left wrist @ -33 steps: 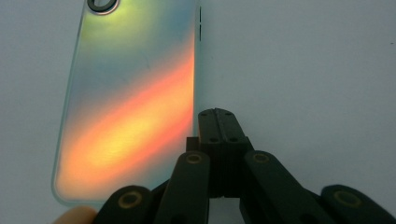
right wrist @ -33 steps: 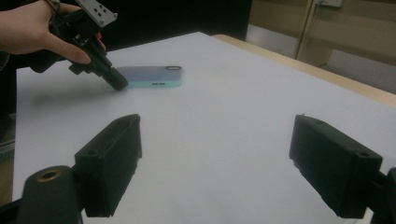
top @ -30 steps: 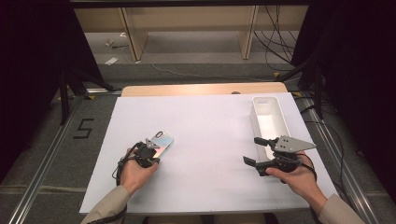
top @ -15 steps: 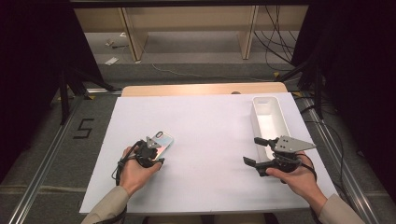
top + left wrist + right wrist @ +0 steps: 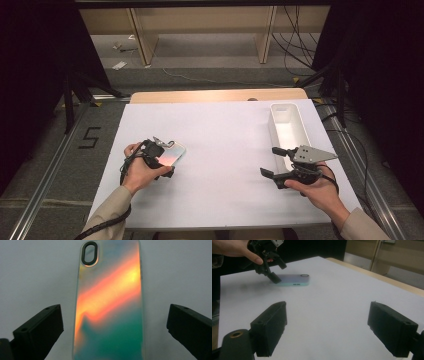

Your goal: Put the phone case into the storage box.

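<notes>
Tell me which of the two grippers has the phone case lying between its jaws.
The left gripper: the iridescent phone case lies flat between its jaws, which have just been opening and stand clear of it. The right gripper hangs open over bare table beside the white bin.

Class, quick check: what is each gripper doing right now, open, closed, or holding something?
Left gripper: open; its jaws have just been opening and stand apart on either side of the phone case, clear of it.
Right gripper: open, holding nothing.
</notes>
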### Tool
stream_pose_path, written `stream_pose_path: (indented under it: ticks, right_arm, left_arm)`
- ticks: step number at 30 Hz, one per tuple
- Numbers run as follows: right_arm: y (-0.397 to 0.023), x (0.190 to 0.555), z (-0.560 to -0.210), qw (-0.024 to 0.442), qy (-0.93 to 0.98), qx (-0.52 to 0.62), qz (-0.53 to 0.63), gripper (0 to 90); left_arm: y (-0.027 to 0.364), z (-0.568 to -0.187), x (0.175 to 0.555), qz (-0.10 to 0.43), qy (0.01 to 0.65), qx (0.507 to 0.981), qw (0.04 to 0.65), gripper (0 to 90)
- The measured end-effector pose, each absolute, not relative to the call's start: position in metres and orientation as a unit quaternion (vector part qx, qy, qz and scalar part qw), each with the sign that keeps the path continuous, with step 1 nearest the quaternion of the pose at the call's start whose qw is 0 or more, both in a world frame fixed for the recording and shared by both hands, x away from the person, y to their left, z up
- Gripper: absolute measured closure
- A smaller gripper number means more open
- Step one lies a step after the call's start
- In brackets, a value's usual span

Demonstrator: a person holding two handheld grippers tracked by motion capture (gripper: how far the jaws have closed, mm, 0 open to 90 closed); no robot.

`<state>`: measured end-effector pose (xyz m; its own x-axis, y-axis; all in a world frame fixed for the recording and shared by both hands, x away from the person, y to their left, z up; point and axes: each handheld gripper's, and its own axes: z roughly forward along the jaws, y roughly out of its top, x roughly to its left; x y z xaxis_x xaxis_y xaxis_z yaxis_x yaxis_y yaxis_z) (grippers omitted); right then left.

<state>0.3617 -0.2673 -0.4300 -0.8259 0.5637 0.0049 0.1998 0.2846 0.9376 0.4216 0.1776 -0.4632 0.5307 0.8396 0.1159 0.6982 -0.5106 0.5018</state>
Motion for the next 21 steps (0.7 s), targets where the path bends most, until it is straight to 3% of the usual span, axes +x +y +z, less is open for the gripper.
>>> stream_pose_path:
  ticks: [21]
  right_arm:
    - [-0.268, 0.362, -0.43, 0.166, 0.784, 0.243, 0.547, 16.4]
  left_arm:
    - [0.176, -0.469, 0.449, 0.151, 0.45, 0.866, 0.156, 0.0]
